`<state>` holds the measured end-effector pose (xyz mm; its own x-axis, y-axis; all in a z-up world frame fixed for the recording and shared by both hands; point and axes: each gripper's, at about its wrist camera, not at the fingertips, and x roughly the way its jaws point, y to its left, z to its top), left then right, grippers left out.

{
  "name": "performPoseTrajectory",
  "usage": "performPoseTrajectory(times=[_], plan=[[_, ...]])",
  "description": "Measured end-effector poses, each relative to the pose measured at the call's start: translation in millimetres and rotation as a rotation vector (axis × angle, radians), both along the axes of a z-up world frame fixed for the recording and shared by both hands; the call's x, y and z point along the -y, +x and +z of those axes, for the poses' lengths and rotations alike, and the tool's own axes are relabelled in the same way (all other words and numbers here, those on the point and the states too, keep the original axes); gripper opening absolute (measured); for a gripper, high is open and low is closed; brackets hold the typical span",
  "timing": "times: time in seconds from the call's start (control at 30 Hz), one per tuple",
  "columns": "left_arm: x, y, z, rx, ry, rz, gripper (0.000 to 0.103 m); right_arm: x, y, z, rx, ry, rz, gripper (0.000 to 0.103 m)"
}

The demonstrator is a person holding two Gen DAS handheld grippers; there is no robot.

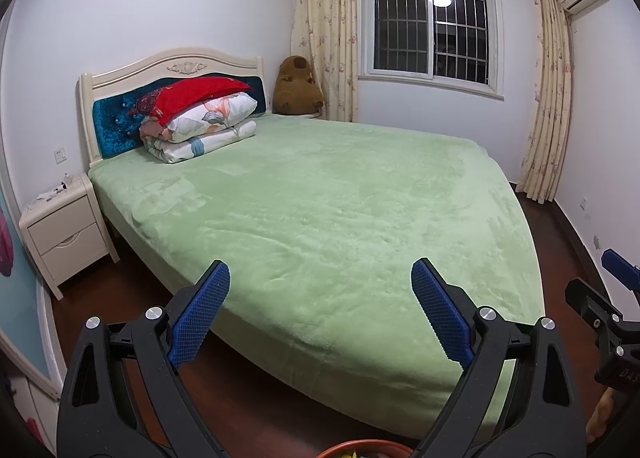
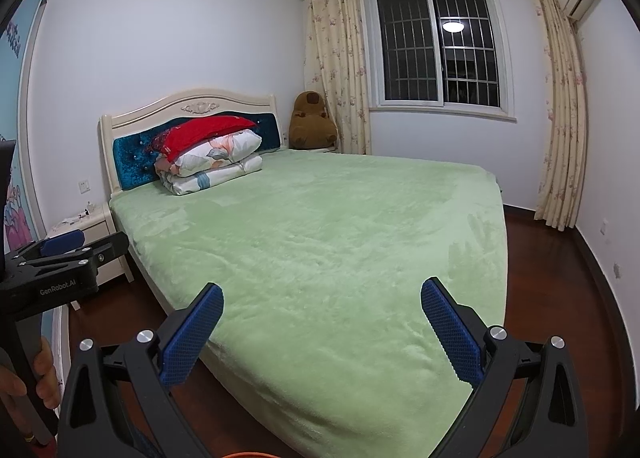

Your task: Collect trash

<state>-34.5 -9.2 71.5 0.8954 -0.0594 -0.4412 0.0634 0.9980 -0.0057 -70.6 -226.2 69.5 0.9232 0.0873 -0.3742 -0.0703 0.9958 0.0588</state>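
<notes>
My left gripper (image 1: 320, 270) is open and empty, held above the near corner of a bed with a green blanket (image 1: 340, 197). My right gripper (image 2: 322, 290) is open and empty, also above the bed's (image 2: 340, 238) near end. An orange-rimmed container (image 1: 364, 450) with something yellow inside shows at the bottom edge below the left gripper; its rim (image 2: 248, 454) also peeks into the right wrist view. I see no loose trash on the blanket. Small items lie on the nightstand (image 1: 64, 217), too small to identify.
Folded quilts and a red pillow (image 1: 200, 113) are stacked at the headboard. A brown plush toy (image 1: 298, 85) sits in the far corner by floral curtains (image 1: 326, 37). Dark wood floor (image 2: 560, 278) runs along the bed's right side. The right gripper's body (image 1: 612, 310) is at the left view's right edge.
</notes>
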Motion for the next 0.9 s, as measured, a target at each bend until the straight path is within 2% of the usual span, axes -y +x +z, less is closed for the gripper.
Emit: performPoseTrajectory(times=[0.9], plan=[[-0.7,0.4,0.2,-0.006,0.001,-0.009,0.09,1.2,-0.4,0.3,0.001,0.004,-0.002,0.097]])
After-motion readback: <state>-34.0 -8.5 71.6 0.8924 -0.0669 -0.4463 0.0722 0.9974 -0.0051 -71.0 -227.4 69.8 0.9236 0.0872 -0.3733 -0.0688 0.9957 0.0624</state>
